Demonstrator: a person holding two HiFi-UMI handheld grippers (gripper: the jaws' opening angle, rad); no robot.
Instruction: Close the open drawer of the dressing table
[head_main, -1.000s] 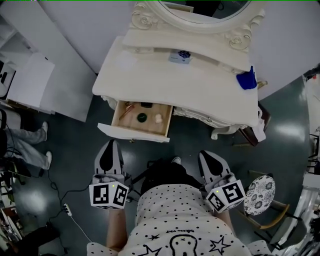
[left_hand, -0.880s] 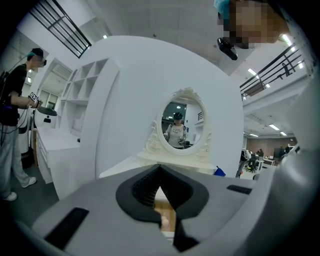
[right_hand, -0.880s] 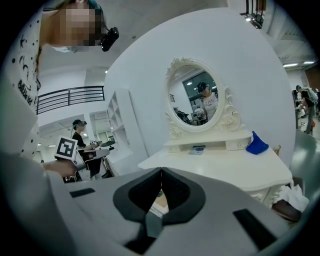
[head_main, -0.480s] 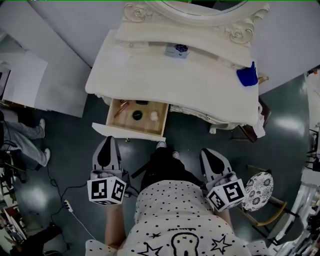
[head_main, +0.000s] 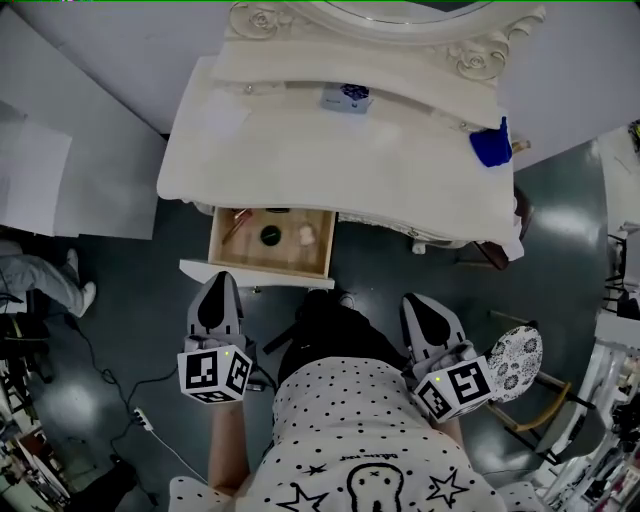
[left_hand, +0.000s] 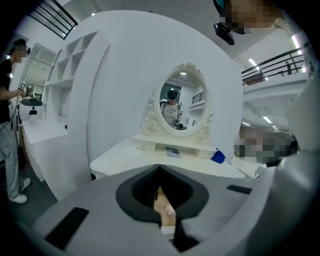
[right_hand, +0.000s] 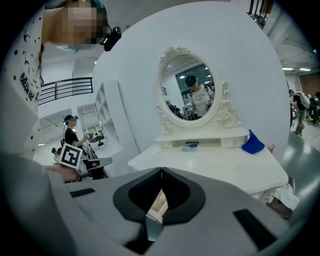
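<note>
The white dressing table (head_main: 300, 150) stands ahead with its left drawer (head_main: 268, 240) pulled out, wooden inside showing. The drawer's white front (head_main: 250, 272) faces me. My left gripper (head_main: 219, 280) is shut and empty, its tip just short of that front, slightly left of the drawer's middle. In the left gripper view the left gripper (left_hand: 160, 166) has its jaws pressed together, and a slice of the drawer (left_hand: 162, 204) shows through the gap below. My right gripper (head_main: 417, 300) is shut and empty, on the right, below the table's front edge, away from the drawer.
Inside the drawer lie a dark round thing (head_main: 269, 235), a pale lump (head_main: 306, 236) and a thin copper stick (head_main: 236, 222). A blue cloth (head_main: 491, 145) and a small box (head_main: 344, 97) sit on the tabletop. A patterned stool (head_main: 514, 364) stands right; a bystander's legs (head_main: 40, 280) left.
Both grippers have moved forward toward the table; the left one has sunk and come close to the drawer front. The drawer stands equally far out.
</note>
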